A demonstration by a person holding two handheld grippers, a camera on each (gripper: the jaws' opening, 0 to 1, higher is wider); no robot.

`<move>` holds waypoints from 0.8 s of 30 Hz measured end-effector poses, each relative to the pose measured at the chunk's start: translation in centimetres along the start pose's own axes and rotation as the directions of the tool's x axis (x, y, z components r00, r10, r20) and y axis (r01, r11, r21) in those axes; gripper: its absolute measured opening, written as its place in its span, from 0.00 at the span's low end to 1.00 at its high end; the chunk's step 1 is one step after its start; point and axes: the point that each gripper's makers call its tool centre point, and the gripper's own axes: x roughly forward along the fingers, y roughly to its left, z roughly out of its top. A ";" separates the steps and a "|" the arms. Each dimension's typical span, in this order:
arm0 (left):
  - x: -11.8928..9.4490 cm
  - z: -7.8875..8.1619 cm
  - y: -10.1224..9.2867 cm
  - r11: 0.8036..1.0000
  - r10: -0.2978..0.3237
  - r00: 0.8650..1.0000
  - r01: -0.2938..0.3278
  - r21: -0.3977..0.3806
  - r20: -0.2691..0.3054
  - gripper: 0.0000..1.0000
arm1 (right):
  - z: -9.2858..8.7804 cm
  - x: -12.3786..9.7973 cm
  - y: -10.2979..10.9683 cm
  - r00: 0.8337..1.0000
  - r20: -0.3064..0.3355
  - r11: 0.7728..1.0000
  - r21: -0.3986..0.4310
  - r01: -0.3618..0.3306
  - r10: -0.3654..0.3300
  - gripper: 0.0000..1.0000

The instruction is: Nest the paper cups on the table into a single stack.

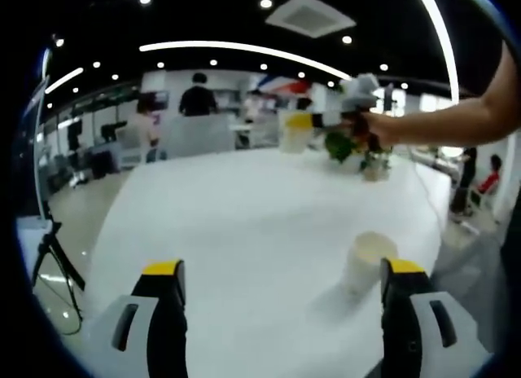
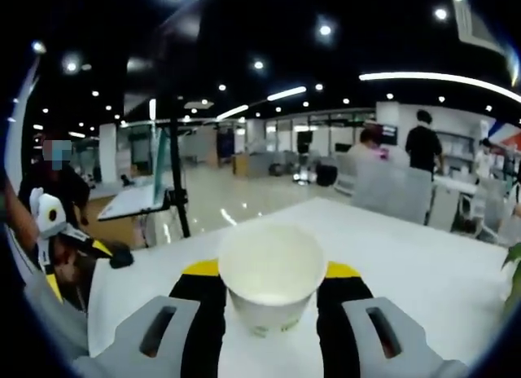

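- the left tongs (image 1: 281,292) stand with jaws wide apart over the broad white bench (image 1: 244,207), gripping nothing.
- a white paper cup (image 1: 368,260) stands upright on the bench, just beside the inner face of these tongs' right jaw.
- the right tongs (image 2: 273,292) are clamped on a second white paper cup (image 2: 272,280), upright, mouth open.
- in the left gripper view these tongs (image 1: 321,121) hold that cup beyond the first cup, near a green potted plant (image 1: 358,150).

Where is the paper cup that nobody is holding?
In the left gripper view, the loose paper cup stands upright on the white table, just beside the left gripper's right jaw, which partly covers it.
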 end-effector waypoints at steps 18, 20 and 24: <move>-0.1 -0.1 -0.9 0.999 -0.032 0.999 0.032 -0.025 -0.002 0.98 | 1.0 -3.6 5.6 0.999 0.023 1.000 -0.010 -0.029 0.029 0.41; -0.2 0.0 -0.9 0.999 -0.035 0.999 0.035 -0.033 0.004 0.98 | 1.1 -4.1 6.1 0.999 0.029 1.000 -0.009 -0.028 0.029 0.41; -0.4 0.0 -0.8 0.999 -0.027 1.000 0.027 -0.023 0.013 0.98 | 1.1 -4.9 7.1 0.999 0.035 1.000 -0.008 -0.026 0.026 0.41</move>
